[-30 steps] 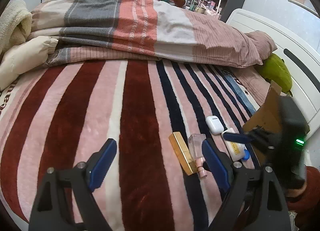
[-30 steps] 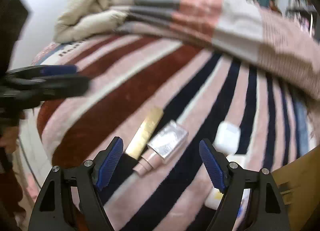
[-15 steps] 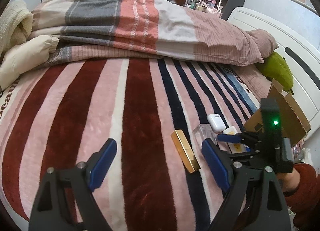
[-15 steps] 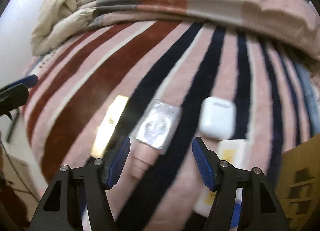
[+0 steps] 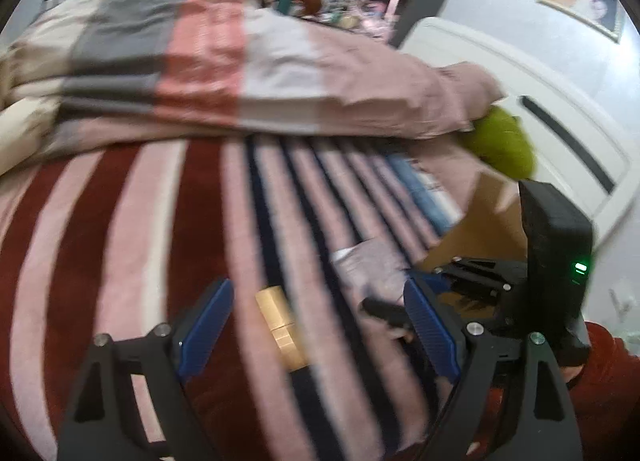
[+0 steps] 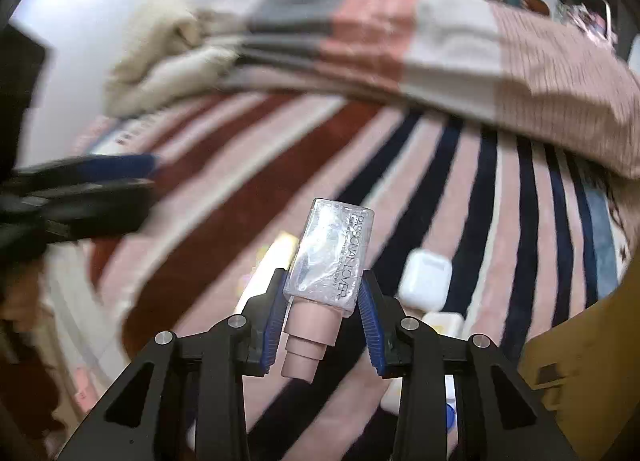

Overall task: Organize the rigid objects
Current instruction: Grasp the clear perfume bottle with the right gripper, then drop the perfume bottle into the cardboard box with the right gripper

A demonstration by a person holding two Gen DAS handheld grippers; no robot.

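Right tool (image 6: pixel 323 317) closing on clear bottle (image 6: pixel 332 257), pads pressing, bottle pointing away. Cardboard box (image 6: pixel 580 345) just right. Left tool (image 5: pixel 316 325) apart, gold tube (image 5: pixel 282 327) between.

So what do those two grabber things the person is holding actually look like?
Both are matte black frames with silver bolts. Each gripper, left and right, has two fingers faced with ribbed blue pads. A green light glows on the right one's black housing. The person wears a dark red sleeve.
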